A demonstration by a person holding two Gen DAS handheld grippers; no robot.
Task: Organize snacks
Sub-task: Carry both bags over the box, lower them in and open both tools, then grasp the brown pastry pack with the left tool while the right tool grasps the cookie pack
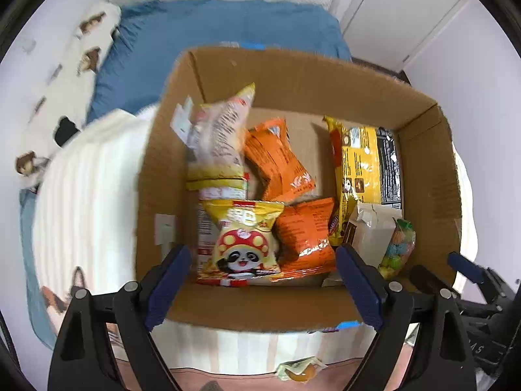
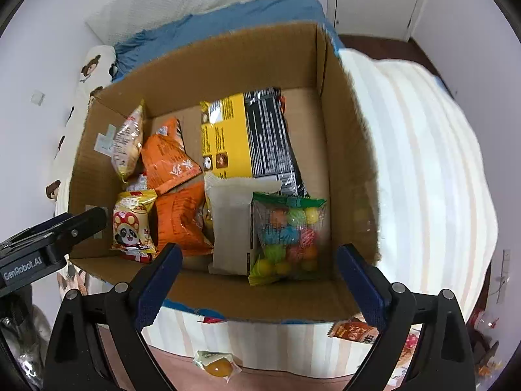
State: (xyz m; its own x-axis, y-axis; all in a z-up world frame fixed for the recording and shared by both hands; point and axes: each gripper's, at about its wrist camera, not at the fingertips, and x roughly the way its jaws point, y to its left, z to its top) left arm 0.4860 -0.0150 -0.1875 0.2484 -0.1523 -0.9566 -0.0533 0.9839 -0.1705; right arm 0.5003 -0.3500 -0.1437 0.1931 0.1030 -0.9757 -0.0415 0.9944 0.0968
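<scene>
Two hand-held grippers point steeply down into an open cardboard box that sits on a bed with a striped cover. The left gripper has its blue-padded fingers spread wide with nothing between them. The right gripper is likewise wide apart and empty.

Directly beyond the left gripper's fingertips lies a yellow panda packet, puffed and glossy. Just to its right, two orange packets lean on each other. These look light, air-filled and slippery, likely to crackle and slide; a pinch on a flat crimped end seam seems the safest hold, as squeezing the belly could crush what is inside.

Ahead of the right gripper, between its fingers, sits a clear bag of coloured candy balls, probably heavier and lumpy; the green top seam offers a firm grip. Touching it on the left is a pale paper packet, stiffer and matte. Farther ahead stands a tall yellow and black pack, flat and rigid-looking.

Behind both grippers, outside the box, a small wrapped yellow sweet rests on the bed, and an orange sachet lies near the right finger. Both are small and light.
</scene>
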